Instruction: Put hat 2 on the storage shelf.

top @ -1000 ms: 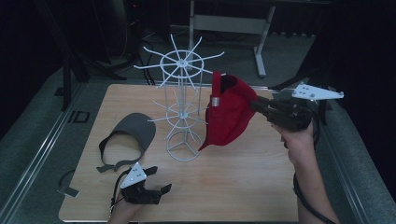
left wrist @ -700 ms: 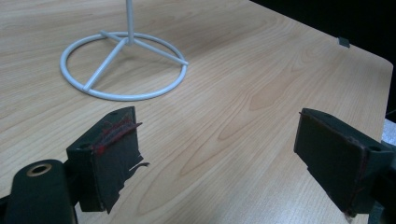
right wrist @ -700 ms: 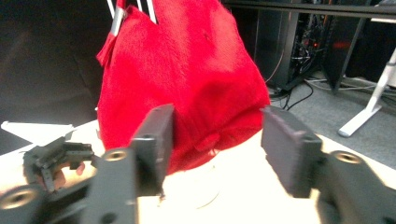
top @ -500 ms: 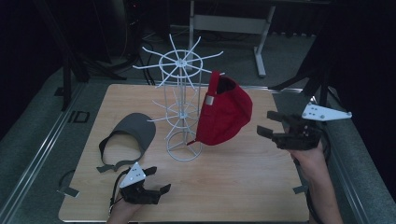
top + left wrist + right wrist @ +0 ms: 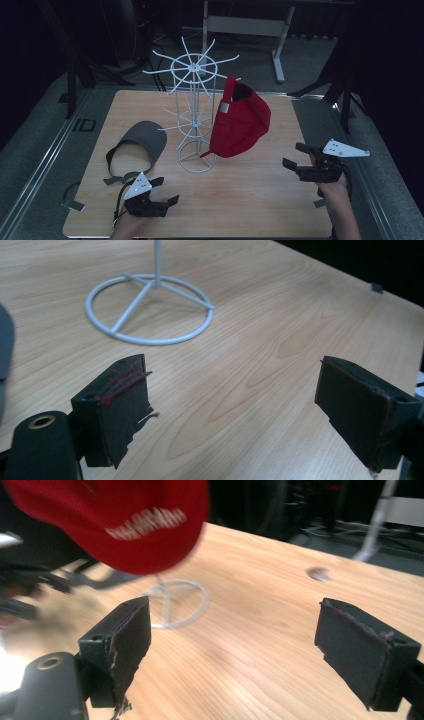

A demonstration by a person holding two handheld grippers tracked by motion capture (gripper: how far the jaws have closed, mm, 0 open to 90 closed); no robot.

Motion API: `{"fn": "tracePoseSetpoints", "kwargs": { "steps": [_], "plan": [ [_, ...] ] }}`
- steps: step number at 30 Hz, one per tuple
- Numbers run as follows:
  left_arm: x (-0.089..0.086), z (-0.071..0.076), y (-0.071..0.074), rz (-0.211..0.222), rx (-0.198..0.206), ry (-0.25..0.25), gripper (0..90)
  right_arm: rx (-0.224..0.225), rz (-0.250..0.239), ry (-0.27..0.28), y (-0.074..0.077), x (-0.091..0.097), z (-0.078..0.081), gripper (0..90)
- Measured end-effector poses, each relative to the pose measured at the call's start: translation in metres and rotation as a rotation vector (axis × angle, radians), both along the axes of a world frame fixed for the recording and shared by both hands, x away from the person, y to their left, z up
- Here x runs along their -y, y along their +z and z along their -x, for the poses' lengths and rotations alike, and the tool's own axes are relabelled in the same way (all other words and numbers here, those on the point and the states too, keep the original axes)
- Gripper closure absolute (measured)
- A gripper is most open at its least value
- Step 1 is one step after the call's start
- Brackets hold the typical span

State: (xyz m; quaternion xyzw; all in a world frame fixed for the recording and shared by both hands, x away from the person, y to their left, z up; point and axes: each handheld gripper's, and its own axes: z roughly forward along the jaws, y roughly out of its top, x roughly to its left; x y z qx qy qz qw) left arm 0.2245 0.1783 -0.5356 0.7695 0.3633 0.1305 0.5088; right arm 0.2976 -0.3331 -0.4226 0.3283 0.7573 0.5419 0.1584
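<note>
A: From the high view, what do I have?
B: My right gripper (image 5: 295,156) near the table's (image 5: 260,200) right edge, jaws just opened wide, empty. The red cap (image 5: 240,122) hangs on the white wire rack (image 5: 196,117) mid-table.
A: Left gripper view?
B: Left gripper (image 5: 232,405) wide, empty, near the front edge.
A: Right gripper view?
B: Cap (image 5: 120,520) ahead, apart.

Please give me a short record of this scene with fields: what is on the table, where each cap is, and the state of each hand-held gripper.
surface: wooden table
stand: white wire rack, upright, mid-table
red cap: hanging on the rack's right side
grey visor: lying flat, left of the rack
left hand-held gripper: open, nothing between the jaws, near the front edge
right hand-held gripper: jaws just opened, nothing between them, apart from the red cap
</note>
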Motion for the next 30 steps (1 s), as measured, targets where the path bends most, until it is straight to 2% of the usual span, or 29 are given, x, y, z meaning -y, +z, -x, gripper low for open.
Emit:
{"fn": "tracePoseSetpoints", "kwargs": {
  "steps": [2, 6, 12, 15, 17, 23, 30],
  "plan": [
    [-0.002, 0.001, 0.000, -0.006, -0.001, 0.010, 14.2, 0.009, 0.014, -0.027, -0.012, 0.005, 0.001, 15.1],
    [-0.011, 0.003, -0.001, -0.007, -0.001, 0.027, 14.2, -0.017, 0.044, -0.067, -0.032, 0.012, 0.003, 15.1],
    [-0.028, 0.006, -0.003, -0.007, 0.001, 0.067, 14.6, -0.065, 0.065, -0.095, -0.058, 0.020, 0.007, 15.1],
    [-0.038, 0.008, -0.004, -0.018, -0.001, 0.096, 14.6, -0.077, 0.096, -0.099, -0.070, 0.022, 0.009, 15.1],
    [-0.046, 0.009, -0.005, -0.022, -0.001, 0.116, 14.6, -0.082, 0.097, -0.097, -0.076, 0.022, 0.010, 15.2],
    [-0.071, 0.013, -0.008, -0.041, -0.008, 0.201, 14.7, -0.105, 0.095, -0.101, -0.088, 0.026, 0.013, 15.2],
    [-0.099, 0.015, -0.010, -0.062, 0.003, 0.332, 15.0, -0.122, 0.103, -0.125, -0.098, 0.030, 0.016, 15.3]
  ]
}}
